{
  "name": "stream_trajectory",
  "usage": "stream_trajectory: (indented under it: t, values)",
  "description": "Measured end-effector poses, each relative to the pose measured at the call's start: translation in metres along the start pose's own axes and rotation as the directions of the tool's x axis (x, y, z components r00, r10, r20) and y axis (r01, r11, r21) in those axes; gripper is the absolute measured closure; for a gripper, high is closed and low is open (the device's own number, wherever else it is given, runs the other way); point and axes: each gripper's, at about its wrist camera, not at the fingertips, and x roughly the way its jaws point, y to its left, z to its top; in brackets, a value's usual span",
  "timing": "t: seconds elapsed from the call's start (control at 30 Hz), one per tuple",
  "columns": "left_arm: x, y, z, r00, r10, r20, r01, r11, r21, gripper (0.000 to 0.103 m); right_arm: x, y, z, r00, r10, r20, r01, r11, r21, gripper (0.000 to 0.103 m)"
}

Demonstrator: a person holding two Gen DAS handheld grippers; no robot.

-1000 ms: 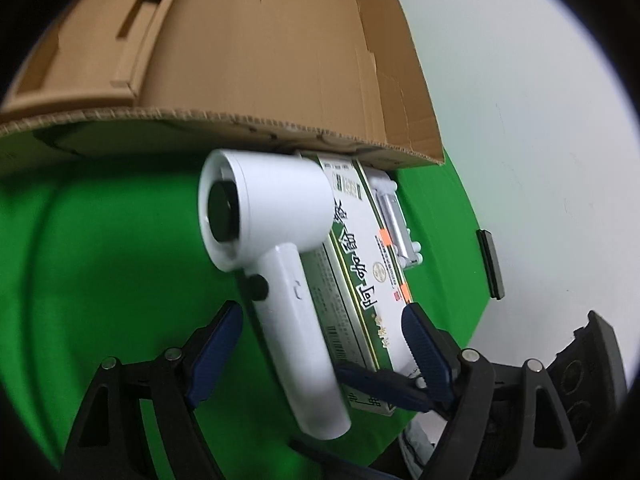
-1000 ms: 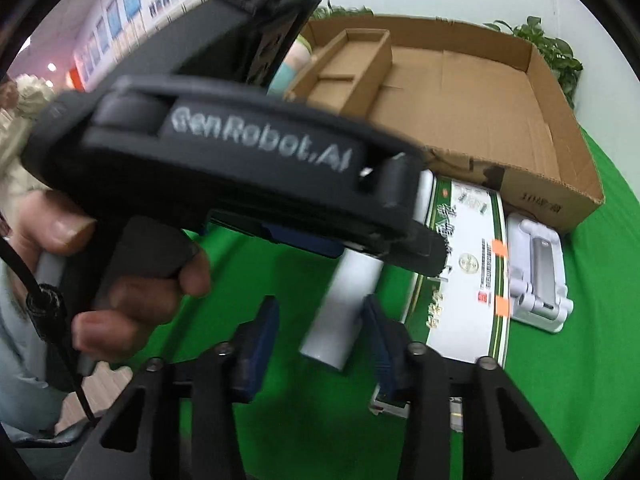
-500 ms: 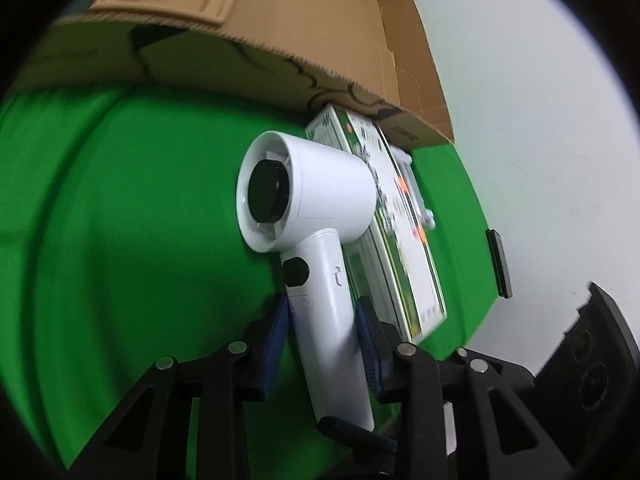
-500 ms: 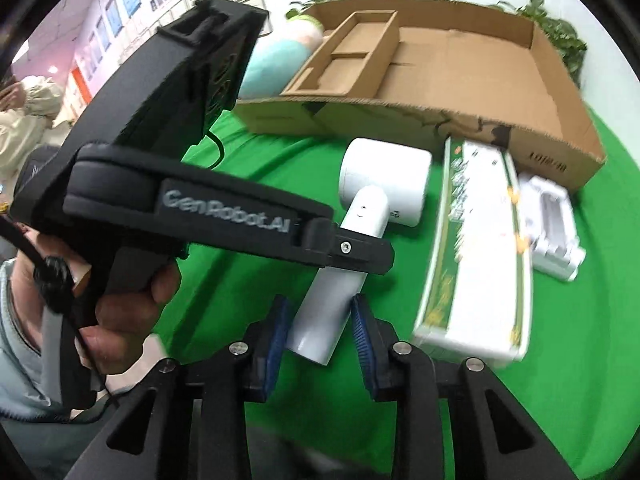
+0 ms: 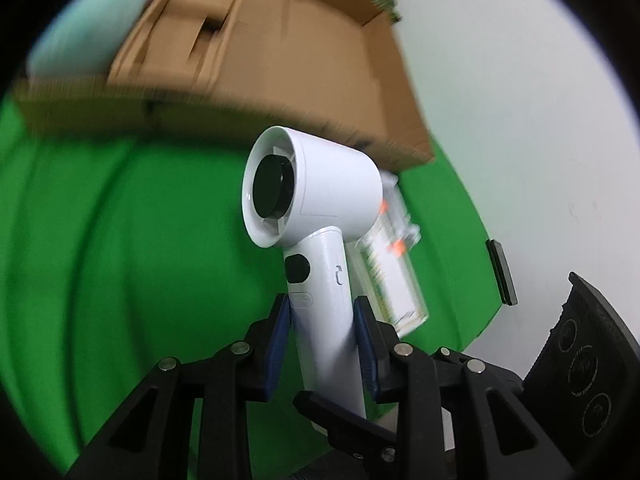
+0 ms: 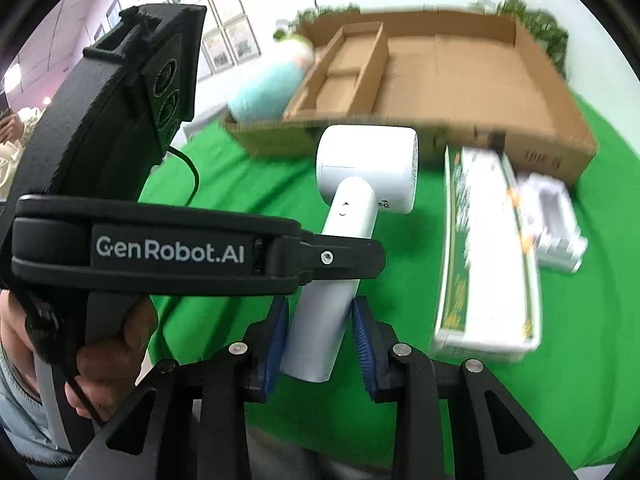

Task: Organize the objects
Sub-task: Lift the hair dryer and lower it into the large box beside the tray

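A white hair dryer (image 5: 316,196) is off the green cloth, barrel up and handle down. My left gripper (image 5: 322,340) is shut on the handle just under the buttons, both blue pads pressing it. The dryer (image 6: 368,168) also shows in the right wrist view. There my right gripper (image 6: 318,344) straddles the handle's lower end with its jaws closing. Its left pad meets the handle and a thin gap shows at the right pad. One right finger (image 5: 344,424) crosses under the handle in the left wrist view.
An open cardboard box (image 6: 460,80) with a divider insert lies behind the dryer. A long green-and-white carton (image 6: 488,256) and a white plastic holder (image 6: 556,224) lie on the cloth to the right. A pale teal object (image 6: 268,88) leans at the box's left. A hand (image 6: 104,344) grips the left tool.
The left jaws went from wide apart to shut on the dryer's handle. The dryer has come up off the carton and the cloth. The right jaws have closed in around the handle's end.
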Motion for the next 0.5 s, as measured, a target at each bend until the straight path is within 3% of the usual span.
stream_trajectory:
  t: [0.13, 0.27, 0.37, 0.5]
  values:
    - [-0.028, -0.037, 0.045, 0.991, -0.007, 0.133, -0.01, 0.991, 0.13, 0.072, -0.026, -0.001, 0.04, 0.988, -0.039, 0.149, 0.043, 0.999, -0.023, 0.074]
    - [-0.055, -0.065, 0.093, 0.969, -0.05, 0.241, -0.009, 0.971, 0.238, 0.072, -0.055, -0.008, 0.095, 0.952, -0.081, 0.295, 0.105, 0.992, -0.068, 0.074]
    - [-0.066, -0.066, 0.127, 0.962, -0.082, 0.261, 0.016, 0.969, 0.247, 0.073, -0.065, -0.013, 0.122, 0.936, -0.1, 0.337, 0.13, 0.989, -0.068, 0.074]
    - [-0.064, -0.07, 0.151, 0.962, -0.06, 0.266, -0.015, 0.963, 0.269, 0.073, -0.063, -0.026, 0.149, 0.933, -0.094, 0.347, 0.12, 0.991, -0.056, 0.074]
